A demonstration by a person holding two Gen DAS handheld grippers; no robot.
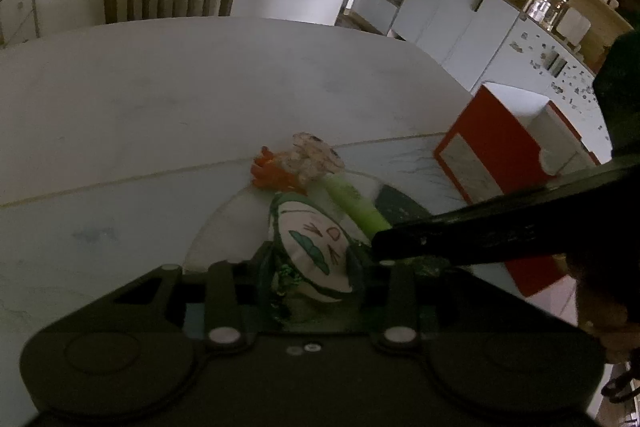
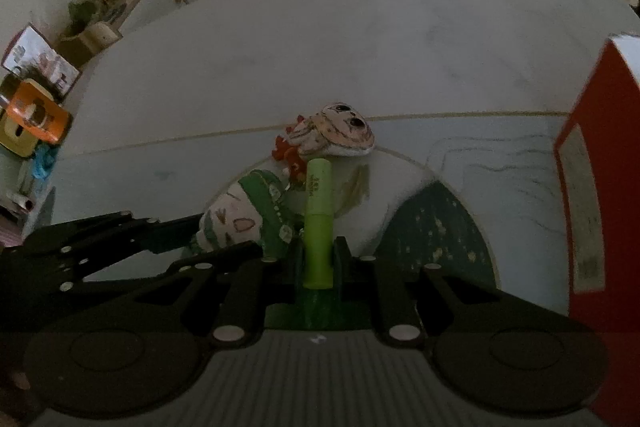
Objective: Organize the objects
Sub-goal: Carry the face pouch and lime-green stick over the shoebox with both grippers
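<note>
Worktop (image 2: 280, 39) pale, marble-look, mostly bare; red box (image 2: 592, 187) upright at its right edge, stiff card, probably light, likely the drop spot though that's a guess. Box sits well apart from the toys.

Left tool (image 1: 316, 267) closed around green-trimmed plush (image 1: 312, 251), white face panel with drawn features. Soft, light, squashes under pressure; grip across the stuffed body looks fine, fabric not slippery, nothing to break.

Second plush (image 2: 344, 135), beige with big dark eyes and orange-red frill, lies on the worktop just beyond the other two, free of both tools. Same handling: soft, light, take it around the middle, not by the frill.

Right tool (image 2: 318, 267) pinching green marker (image 2: 318, 211) near its rear end, barrel pointing forward along the fingers. Rigid smooth plastic, light, could slide or pivot in the pinch; a hold nearer mid-barrel would be steadier. Marker tip lies near the beige plush; contact unclear.
</note>
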